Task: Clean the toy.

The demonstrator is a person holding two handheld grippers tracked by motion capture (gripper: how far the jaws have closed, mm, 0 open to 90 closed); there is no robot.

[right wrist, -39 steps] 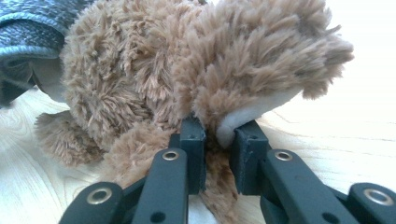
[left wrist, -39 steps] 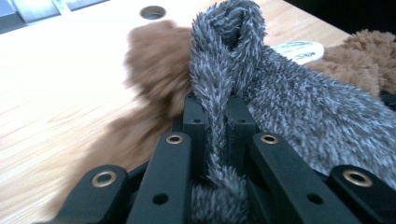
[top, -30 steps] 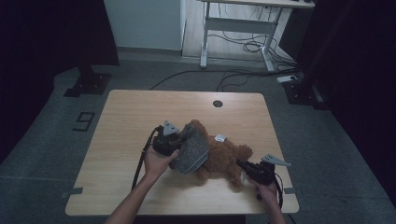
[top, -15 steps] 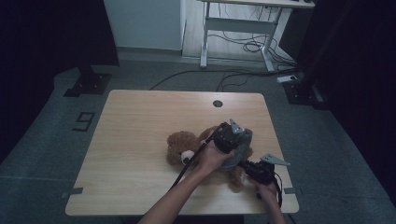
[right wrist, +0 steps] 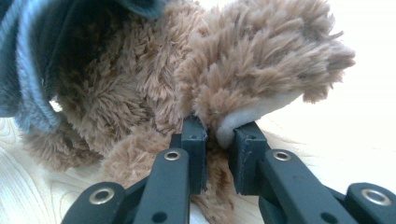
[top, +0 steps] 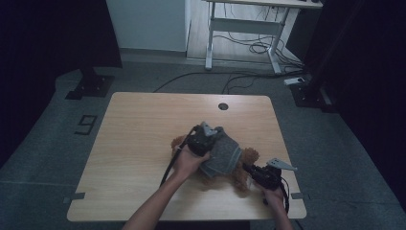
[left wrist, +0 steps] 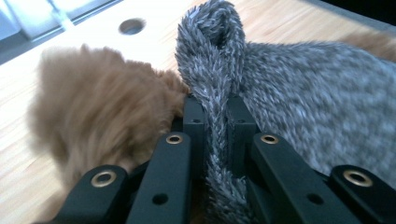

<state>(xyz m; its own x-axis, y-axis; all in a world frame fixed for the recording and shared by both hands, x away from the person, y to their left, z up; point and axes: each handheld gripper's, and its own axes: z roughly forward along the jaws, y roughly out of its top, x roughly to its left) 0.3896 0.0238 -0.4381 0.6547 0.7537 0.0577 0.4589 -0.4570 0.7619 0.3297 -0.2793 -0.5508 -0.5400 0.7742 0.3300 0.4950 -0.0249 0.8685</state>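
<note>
Two grippers holding a plush bear and its grey knit garment on a wooden surface.

The light wooden surface (top: 143, 143) has a round hole (top: 223, 106) near its far edge, and the brown plush bear (top: 246, 163) lies toward its near right part, with the grey knit garment (top: 222, 155) draped over its body. In the left gripper view, the left gripper (left wrist: 215, 119) has its jaws closed tight on a bunched fold of the garment, the bear's brown fur just beside them. In the right gripper view, the right gripper (right wrist: 219, 135) has its jaws pinched on a furry limb of the bear, at its pale pad (right wrist: 252, 114), low over the surface. In the high view, the left hand (top: 187, 160) is over the bear's middle and the right hand (top: 274, 196) is near the surface's near right corner.
</note>
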